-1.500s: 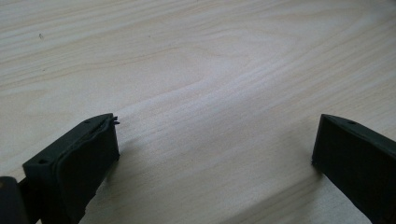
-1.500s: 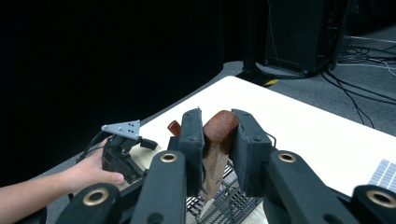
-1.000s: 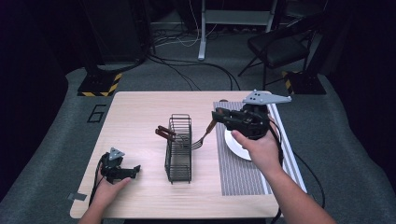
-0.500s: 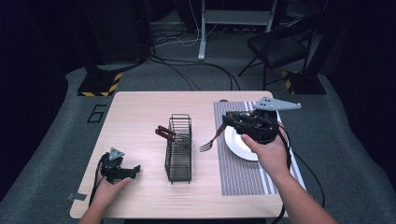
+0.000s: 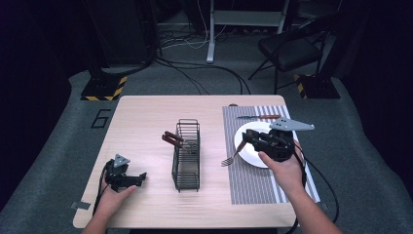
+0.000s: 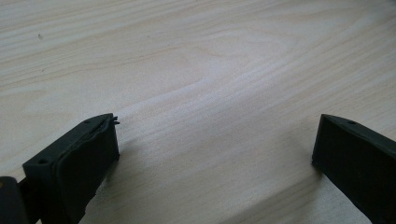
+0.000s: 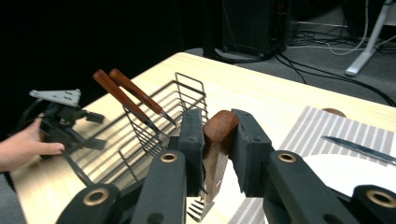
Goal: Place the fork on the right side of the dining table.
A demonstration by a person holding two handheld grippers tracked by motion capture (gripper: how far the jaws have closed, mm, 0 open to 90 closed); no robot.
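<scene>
Right gripper (image 7: 212, 140) is clamped on the fork's (image 5: 229, 159) wooden handle, tines hanging just left of the white plate (image 5: 246, 146) over the striped placemat (image 5: 253, 183), so a tilted drop could clip the plate rim, while the left gripper (image 6: 215, 154) rests wide and empty on the table (image 5: 146, 122).

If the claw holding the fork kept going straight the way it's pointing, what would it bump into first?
Probably the wire basket. The right claw, shut on the fork, points across the table toward the basket and the two wooden handles leaning out of it. Depth is hard to judge, so it might dip to the striped mat first.
</scene>
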